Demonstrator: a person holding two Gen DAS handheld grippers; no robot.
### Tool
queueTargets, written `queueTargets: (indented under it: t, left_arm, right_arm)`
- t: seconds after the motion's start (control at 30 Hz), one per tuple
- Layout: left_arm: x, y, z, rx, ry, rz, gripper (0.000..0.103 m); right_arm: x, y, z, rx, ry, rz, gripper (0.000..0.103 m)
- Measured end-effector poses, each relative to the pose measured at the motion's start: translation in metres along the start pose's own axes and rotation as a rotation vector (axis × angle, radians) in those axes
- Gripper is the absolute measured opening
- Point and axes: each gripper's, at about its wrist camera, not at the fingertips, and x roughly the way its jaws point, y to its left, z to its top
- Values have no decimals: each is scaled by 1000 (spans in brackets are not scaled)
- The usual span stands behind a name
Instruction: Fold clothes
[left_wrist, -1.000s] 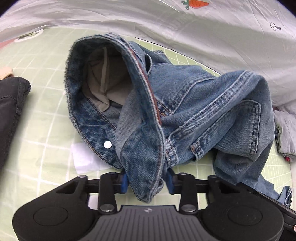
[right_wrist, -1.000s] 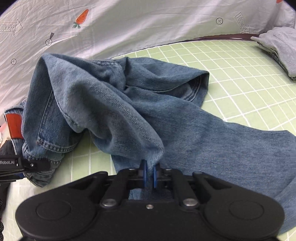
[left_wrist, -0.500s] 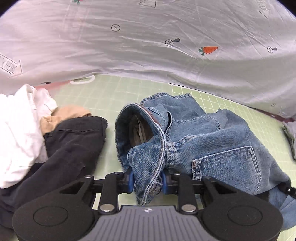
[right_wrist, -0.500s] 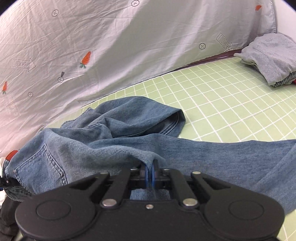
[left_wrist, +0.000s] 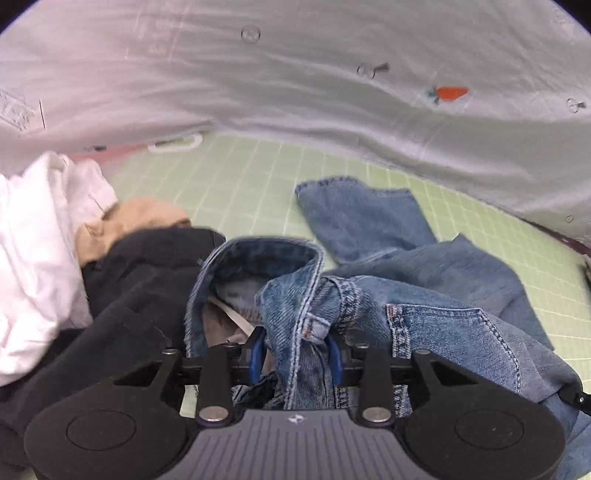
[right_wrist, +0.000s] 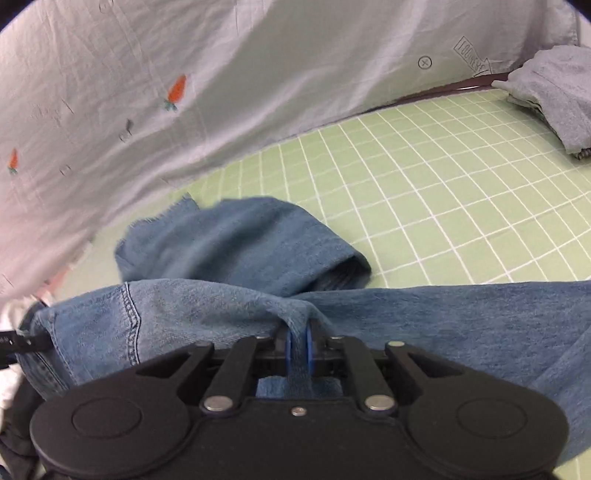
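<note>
A pair of blue jeans (left_wrist: 436, 295) lies partly spread on the green grid mat (left_wrist: 258, 177). My left gripper (left_wrist: 295, 350) is shut on the bunched waistband, with a back pocket to its right. One leg end (left_wrist: 358, 214) lies flat toward the back. In the right wrist view my right gripper (right_wrist: 299, 347) is shut on a pinched fold of the jeans (right_wrist: 229, 258). Denim stretches left and right of it, and one leg is folded over behind it.
A pile of unfolded clothes sits at the left: a white garment (left_wrist: 33, 258), a tan one (left_wrist: 129, 218) and a dark one (left_wrist: 129, 295). A folded grey garment (right_wrist: 554, 88) lies at the far right. A carrot-print sheet (right_wrist: 221, 74) hangs behind the mat (right_wrist: 424, 177).
Both grippers have pulled back toward me with the jeans held. The jeans have stretched out flatter and one leg end now lies flat at the back. The clothes pile came into the left view.
</note>
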Motion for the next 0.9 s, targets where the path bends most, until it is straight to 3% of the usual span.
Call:
queueTargets:
  t: [0.1,0.13,0.23,0.3,0.4,0.63,0.9]
  left_arm:
    - [-6,6,-6,-60,-2,-5,46]
    - [-9,8,-8,-80,-4,-6,52]
    - [-32,20,-25,-110,-16,-6,68]
    - [-49,29,-36,-129,-24,-5,70]
    - [-55,41,-56,-131,26,-21,71]
    - [-21,44,-76,-178,127,-91,71]
    - [5,42,-75,-268,177,-123,71]
  right_arm:
    - [-5,-3,-7,-1,-9,-27,16]
    - [-7,-3,-9,-1,-12,-36,20]
    - [-12,-6,-16,-2,-21,-63,44]
    - [-16,-8,-20,-3,-26,-81,46]
    - [-18,-6,-25,0,-27,-83,47]
    - [-16,0,-33,-7,-8,-68,48]
    - [-13,3,-36,-48,23,-97,61]
